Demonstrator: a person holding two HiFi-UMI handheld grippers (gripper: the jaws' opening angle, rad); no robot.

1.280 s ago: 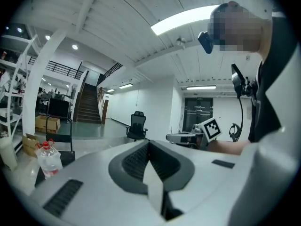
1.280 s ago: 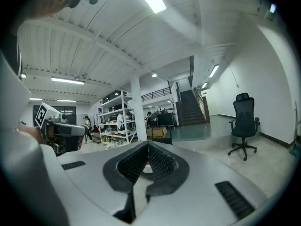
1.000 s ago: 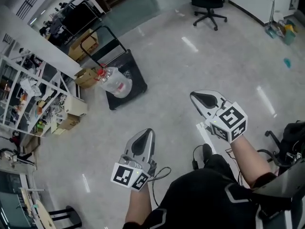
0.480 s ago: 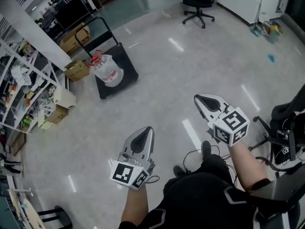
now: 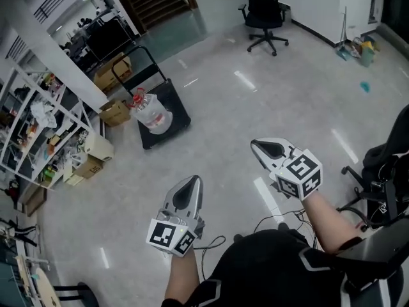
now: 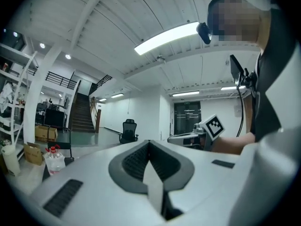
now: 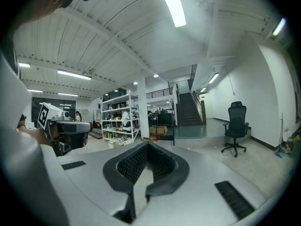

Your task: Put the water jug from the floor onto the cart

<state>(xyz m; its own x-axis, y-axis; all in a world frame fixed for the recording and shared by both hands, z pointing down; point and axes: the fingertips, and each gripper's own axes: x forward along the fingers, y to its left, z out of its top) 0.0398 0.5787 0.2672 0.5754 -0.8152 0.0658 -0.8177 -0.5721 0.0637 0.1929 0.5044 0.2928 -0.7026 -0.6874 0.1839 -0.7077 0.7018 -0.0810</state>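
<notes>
Head view: water jug [image 5: 152,113] sits on cart [image 5: 177,101]; left gripper [image 5: 191,181] and right gripper [image 5: 257,146] jaws together, empty.

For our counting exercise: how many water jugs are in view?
1: the water jug stands on the black cart by the shelves; others may be hidden there.

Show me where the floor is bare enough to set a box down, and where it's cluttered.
Bare: the wide floor between the cart and the office chair. Crowded: the left side, with shelving and cardboard boxes beside the cart, whose deck the water jug partly fills.
</notes>
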